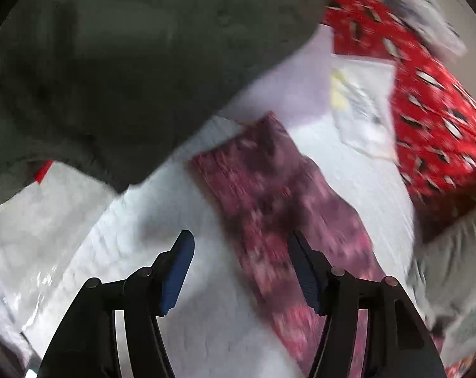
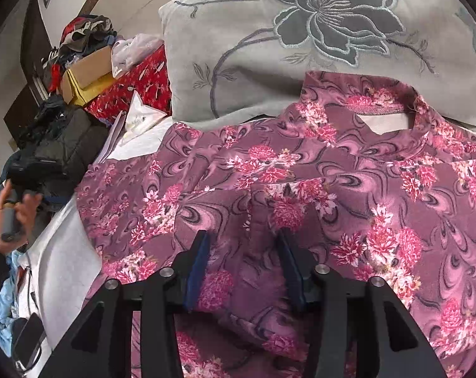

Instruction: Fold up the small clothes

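Note:
A small purple top with pink flowers (image 2: 301, 182) lies spread on a white sheet (image 2: 61, 264), its collar toward a grey pillow. My right gripper (image 2: 242, 242) is open and low over the middle of the top, a fold of cloth between its blue pads (image 2: 197, 271). In the blurred left wrist view, a strip of the same top (image 1: 269, 195) lies on the white sheet (image 1: 206, 330). My left gripper (image 1: 241, 242) is open and empty, its right finger over the cloth edge.
A grey flower-embroidered pillow (image 2: 285, 47) lies behind the top. A red patterned cover (image 1: 427, 119) and papers (image 1: 360, 104) sit at the right. A dark sleeve (image 1: 127, 63) fills the upper left of the left wrist view. Boxes and piled clothes (image 2: 80, 56) stand far left.

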Action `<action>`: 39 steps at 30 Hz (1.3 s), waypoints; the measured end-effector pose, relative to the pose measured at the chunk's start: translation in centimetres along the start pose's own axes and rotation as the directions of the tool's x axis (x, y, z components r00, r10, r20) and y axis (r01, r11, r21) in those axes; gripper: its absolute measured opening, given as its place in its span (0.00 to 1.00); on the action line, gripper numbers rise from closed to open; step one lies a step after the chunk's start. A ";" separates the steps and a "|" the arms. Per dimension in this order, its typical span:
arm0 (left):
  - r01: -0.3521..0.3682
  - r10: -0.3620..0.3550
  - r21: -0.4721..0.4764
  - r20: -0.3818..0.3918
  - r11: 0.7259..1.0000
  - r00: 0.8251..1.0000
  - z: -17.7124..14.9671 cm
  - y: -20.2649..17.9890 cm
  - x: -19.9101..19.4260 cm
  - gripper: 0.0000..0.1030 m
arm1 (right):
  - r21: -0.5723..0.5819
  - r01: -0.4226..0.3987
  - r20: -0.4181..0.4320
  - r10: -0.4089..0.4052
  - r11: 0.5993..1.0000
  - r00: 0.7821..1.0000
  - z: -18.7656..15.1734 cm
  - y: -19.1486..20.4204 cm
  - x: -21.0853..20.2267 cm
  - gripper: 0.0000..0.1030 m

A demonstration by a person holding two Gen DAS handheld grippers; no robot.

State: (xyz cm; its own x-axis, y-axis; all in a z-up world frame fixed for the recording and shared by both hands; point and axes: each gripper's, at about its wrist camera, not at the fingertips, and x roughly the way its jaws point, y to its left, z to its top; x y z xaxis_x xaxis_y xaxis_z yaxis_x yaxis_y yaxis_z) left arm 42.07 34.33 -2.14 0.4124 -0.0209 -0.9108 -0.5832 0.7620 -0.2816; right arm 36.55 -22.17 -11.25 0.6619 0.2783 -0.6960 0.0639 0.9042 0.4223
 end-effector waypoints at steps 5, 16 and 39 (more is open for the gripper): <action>-0.020 0.020 -0.017 0.042 1.000 0.999 1.2 -0.4 3.0 0.62 | 0.012 -0.028 0.005 0.028 1.000 1.000 0.0 -0.3 -0.2 0.50; 0.212 -0.212 0.009 0.073 0.977 0.975 -0.3 -1.1 -1.4 0.10 | 0.031 -0.048 0.004 0.048 0.998 0.999 0.1 -0.5 -0.1 0.50; 0.441 -0.436 0.338 -0.095 0.832 0.895 -17.9 -15.5 -14.2 0.09 | 0.152 0.297 -0.016 -0.298 0.943 0.954 1.3 -11.3 -8.1 0.50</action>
State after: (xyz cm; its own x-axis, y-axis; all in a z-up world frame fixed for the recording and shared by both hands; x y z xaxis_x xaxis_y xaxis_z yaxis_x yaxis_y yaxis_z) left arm 32.75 11.22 9.73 0.5567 -0.4124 -0.7212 -0.0667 0.8431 -0.5336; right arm 31.42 -35.05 -9.61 0.6005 0.0014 -0.7996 0.3706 0.8856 0.2798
